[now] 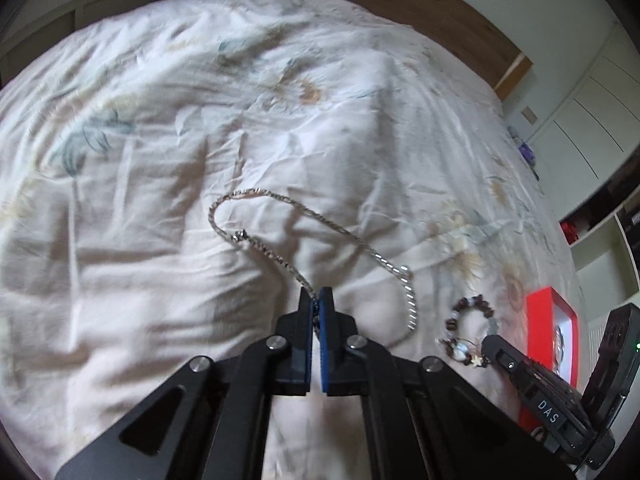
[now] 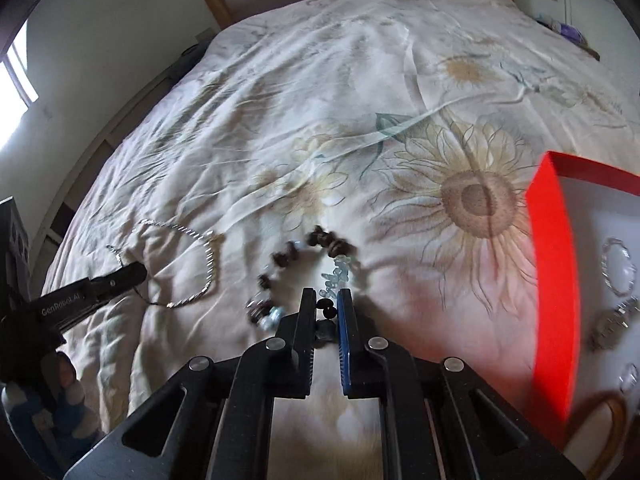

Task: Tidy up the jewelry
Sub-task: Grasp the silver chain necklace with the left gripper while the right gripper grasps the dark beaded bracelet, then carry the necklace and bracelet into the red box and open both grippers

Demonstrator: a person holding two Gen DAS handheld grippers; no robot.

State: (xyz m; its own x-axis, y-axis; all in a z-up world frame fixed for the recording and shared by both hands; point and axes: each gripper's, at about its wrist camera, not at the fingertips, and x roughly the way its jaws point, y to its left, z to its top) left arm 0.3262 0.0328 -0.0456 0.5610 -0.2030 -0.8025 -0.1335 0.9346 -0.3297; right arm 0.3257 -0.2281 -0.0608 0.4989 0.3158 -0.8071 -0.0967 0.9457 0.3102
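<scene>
Silver chain necklace (image 1: pixel 280 240) looped mid-frame on the sunflower-print bedspread (image 1: pixel 160 160), one end pinched in the pressed-together left gripper (image 1: pixel 316 304). Brown-and-pale beaded bracelet (image 2: pixel 304 268) at centre of the right wrist view, nipped at its near side by the right gripper (image 2: pixel 326 300). Red jewelry box (image 2: pixel 556 280) at right edge, silver pieces inside.
</scene>
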